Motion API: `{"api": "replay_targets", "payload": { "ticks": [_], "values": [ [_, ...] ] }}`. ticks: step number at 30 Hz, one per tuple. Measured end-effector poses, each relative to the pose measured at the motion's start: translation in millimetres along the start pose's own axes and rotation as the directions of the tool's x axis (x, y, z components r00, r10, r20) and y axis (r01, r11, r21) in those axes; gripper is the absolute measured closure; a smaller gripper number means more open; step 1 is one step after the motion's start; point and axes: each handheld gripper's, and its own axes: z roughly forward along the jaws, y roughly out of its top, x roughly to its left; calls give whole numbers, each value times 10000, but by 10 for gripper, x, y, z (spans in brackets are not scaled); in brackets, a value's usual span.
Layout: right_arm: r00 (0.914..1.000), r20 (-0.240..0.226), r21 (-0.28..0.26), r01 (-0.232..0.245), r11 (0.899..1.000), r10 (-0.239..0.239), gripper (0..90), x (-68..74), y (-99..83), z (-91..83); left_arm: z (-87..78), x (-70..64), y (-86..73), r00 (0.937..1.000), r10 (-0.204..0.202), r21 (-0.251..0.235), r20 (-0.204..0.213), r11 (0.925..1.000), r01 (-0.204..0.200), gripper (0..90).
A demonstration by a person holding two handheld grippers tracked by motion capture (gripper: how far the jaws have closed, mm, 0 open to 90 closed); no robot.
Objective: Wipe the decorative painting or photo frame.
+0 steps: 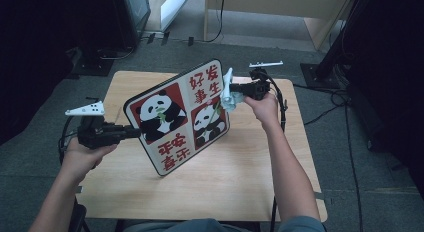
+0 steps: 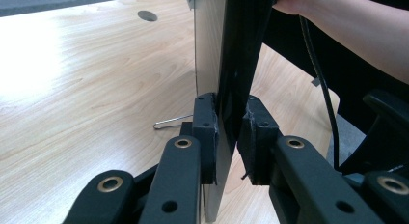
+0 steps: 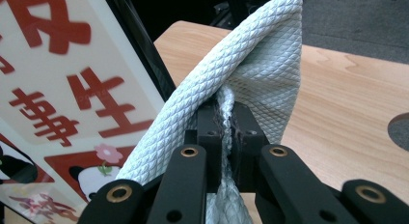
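Panda board [image 1: 177, 117]: held tilted above the wooden table [image 1: 240, 182] — clamped at its 9 o'clock edge by the left gripper [image 1: 134, 133].
Cloth [image 1: 227, 94]: pinched in the right gripper [image 1: 235, 96] — pressed to the board's 2 o'clock edge.

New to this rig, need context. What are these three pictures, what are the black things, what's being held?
No robot here: a person at a wooden table holds a hand-operated two-jaw gripper in each hand. The high view looks down from above; the other two come from cameras riding on each gripper, looking along its jaws. The left gripper is shut on the edge of a panda picture board, holding it tilted with its lower corner at the table. The right gripper is shut on a pale quilted cloth, which is against the board's face, apparently to wipe it. A thin metal pin lies on the table.
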Motion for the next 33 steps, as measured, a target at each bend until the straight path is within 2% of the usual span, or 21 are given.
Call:
{"api": "replay_targets", "payload": {
  "ticks": [3, 6, 9, 12, 16, 18, 23, 26, 33],
  "values": [
    [9993, -43, -207, 372, 9991, -373, 852, -21, -69, -1, 0, 3, 0, 10000, -16, -15, -50, 10000, 16, 790],
    [9999, -69, -109, 98, 9999, -99, 852, -54, -122, 15, 0, -1, 1, 10000, 17, 7, -45, 10000, -17, 790],
    [9997, -34, -270, 223, 9994, -224, 852, -63, -167, 28, 0, -4, 1, 10000, 11, 4, -53, 10000, -11, 790],
    [9999, -32, -281, 104, 9996, -105, 852, -80, -210, 41, 0, -3, -1, 10000, 19, 10, -39, 10000, -19, 790],
    [9999, 41, -27, -94, 10000, 94, 851, -101, -267, 56, 2, -3, -2, 10000, 21, -2, -46, 10000, -21, 790],
    [9999, 37, -150, -109, 9998, 110, 851, -116, -315, 66, 2, -2, -2, 10000, 16, 1, -41, 10000, -16, 790],
    [9992, 52, 23, -405, 9992, 405, 851, -162, -389, 98, 3, -7, -1, 10000, 42, 15, -78, 10000, -42, 790],
    [9994, 101, -44, -319, 9995, 320, 851, -173, -434, 108, 6, -12, -1, 9999, 80, 22, -133, 10000, -80, 791],
    [9977, 150, 46, -657, 9978, 656, 850, -216, -524, 133, 7, -12, -1, 9999, 86, 44, -133, 10000, -86, 791]
  ]
}}
